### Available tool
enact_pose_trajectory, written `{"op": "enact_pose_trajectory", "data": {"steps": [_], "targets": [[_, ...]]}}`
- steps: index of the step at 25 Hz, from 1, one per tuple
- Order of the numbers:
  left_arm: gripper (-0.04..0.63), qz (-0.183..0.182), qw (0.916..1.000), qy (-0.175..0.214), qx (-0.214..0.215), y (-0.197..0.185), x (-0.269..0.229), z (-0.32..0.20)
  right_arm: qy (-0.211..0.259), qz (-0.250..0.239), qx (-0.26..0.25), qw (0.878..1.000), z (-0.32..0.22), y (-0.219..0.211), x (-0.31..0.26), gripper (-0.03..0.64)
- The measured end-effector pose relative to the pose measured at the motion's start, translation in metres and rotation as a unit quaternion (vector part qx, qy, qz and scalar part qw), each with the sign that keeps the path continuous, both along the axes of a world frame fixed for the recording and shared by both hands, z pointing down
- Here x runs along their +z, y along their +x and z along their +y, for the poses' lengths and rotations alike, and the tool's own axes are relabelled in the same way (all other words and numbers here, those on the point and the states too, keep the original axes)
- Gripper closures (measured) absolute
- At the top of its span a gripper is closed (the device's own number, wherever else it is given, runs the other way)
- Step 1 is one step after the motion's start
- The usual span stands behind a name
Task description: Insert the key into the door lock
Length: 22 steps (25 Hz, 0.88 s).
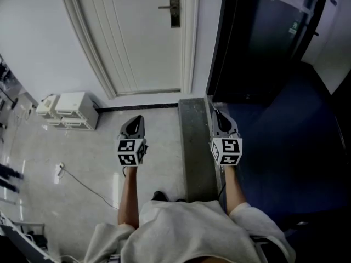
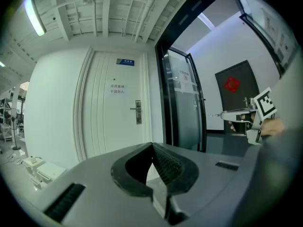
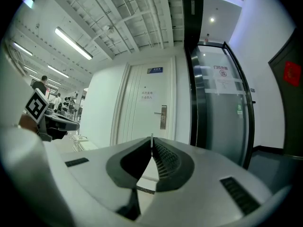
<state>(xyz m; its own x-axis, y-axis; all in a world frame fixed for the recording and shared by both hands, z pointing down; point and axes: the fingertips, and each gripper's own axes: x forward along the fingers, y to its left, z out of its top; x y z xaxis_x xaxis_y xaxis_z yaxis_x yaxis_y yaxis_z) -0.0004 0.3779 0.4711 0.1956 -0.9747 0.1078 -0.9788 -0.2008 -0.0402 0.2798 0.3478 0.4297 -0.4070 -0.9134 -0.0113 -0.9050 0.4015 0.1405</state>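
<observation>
A white door stands ahead, with a dark lock plate and lever handle near its right edge. The lock also shows in the left gripper view, and the lock in the right gripper view, still some way off. My right gripper points level at the door, shut on a thin key whose tip pokes out between the jaws. From the left gripper view that key shows as a fine point. My left gripper is alongside, jaws together with nothing in them.
White box units sit on the floor at the left wall, with a cable trailing from them. A dark glass door is right of the white door. A grey threshold strip divides tile from blue carpet.
</observation>
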Motion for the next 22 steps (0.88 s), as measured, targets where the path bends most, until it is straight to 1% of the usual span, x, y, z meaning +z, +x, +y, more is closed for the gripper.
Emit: {"op": "enact_pose_trajectory", "data": {"steps": [5,11,17,22], "targets": [[0.578,0.0,1.0,-0.004,-0.001,-0.003,0.003,-0.019,-0.009,0.002,-0.006,1.0,-0.021,-0.008,0.008,0.588],[0.578,0.0,1.0,-0.007,-0.003,-0.025,0.009,-0.057,-0.022,0.009,-0.014,1.0,-0.057,-0.032,0.022,0.588],[0.578,0.007,0.9999,-0.009,0.0,-0.055,0.018,-0.122,-0.025,0.019,-0.019,0.999,-0.118,-0.069,0.028,0.588],[0.578,0.011,0.9999,-0.008,0.006,-0.088,0.013,-0.186,-0.023,0.022,-0.015,0.999,-0.18,-0.104,0.02,0.588]]}}
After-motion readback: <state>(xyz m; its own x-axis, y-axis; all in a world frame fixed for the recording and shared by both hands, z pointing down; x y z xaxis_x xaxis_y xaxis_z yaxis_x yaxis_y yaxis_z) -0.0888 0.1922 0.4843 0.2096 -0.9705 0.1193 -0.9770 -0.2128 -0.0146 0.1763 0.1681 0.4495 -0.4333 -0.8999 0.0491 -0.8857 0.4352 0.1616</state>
